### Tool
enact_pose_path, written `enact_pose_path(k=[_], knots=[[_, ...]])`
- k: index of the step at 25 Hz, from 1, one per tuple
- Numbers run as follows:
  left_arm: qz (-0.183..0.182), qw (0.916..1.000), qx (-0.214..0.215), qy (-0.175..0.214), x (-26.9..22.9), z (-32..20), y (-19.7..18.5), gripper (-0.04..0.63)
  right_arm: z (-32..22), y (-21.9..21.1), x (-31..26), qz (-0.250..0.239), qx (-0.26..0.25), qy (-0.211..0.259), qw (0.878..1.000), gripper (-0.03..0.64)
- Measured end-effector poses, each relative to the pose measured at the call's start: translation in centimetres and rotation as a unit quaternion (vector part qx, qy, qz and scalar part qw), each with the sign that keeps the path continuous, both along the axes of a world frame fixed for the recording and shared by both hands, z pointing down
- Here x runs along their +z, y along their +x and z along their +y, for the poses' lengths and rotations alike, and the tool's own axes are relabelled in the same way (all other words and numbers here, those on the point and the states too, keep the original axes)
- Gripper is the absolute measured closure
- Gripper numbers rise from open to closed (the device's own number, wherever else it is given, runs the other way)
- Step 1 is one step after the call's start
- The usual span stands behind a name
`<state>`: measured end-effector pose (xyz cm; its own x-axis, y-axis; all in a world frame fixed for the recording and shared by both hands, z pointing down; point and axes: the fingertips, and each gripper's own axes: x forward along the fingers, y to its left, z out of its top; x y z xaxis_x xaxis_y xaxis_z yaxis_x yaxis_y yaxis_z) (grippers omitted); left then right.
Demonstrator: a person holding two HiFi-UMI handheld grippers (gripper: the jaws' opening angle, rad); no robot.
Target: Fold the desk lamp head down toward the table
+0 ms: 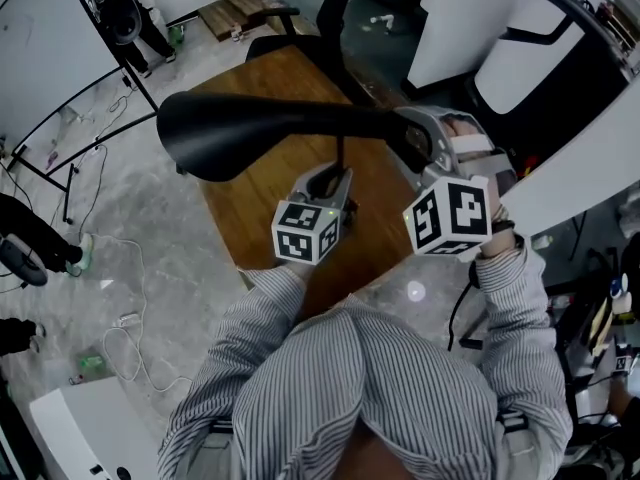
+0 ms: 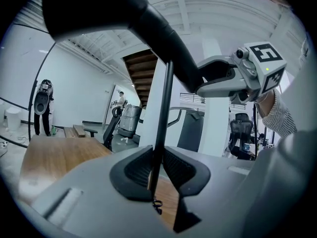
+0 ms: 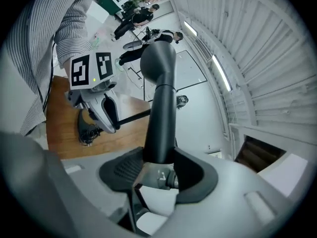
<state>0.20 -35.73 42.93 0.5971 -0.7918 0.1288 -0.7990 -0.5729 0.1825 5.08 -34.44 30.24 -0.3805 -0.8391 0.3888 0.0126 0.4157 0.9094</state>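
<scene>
Two grips we note: left gripper (image 1: 338,176) jaws clamped on thin upright pole (image 2: 163,108); right gripper (image 1: 415,145) jaws clamped on lamp head (image 1: 230,133) neck. Head's long axis near level, stretching left from right jaws, above counter (image 1: 245,218). We judge right hand tips it down.

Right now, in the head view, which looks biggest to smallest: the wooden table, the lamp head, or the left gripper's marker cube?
1. wooden table
2. lamp head, though it sits nearer the camera, which makes it look bigger
3. left gripper's marker cube
</scene>
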Motion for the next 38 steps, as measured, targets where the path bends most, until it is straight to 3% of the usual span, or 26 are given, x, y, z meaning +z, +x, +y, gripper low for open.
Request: enact_pose_path(k=[14,24,33,38], knots=[[-0.011,0.9999,-0.008,0.005,0.0,0.0,0.1,0.541,0.2,0.0,-3.8,0.145,-0.024,0.063,0.987,0.425],[-0.01,0.9998,-0.016,0.007,-0.1,0.0,0.0,0.543,0.7,-0.6,-5.2,0.241,-0.042,0.08,0.966,0.425],[-0.015,0.9991,-0.033,0.022,0.1,0.0,0.1,0.548,0.9,-0.8,-5.3,0.273,-0.049,0.072,0.958,0.425],[-0.001,0.9982,-0.046,0.038,0.0,0.2,-0.1,0.546,1.2,-1.2,-5.6,0.294,-0.051,0.078,0.951,0.425]])
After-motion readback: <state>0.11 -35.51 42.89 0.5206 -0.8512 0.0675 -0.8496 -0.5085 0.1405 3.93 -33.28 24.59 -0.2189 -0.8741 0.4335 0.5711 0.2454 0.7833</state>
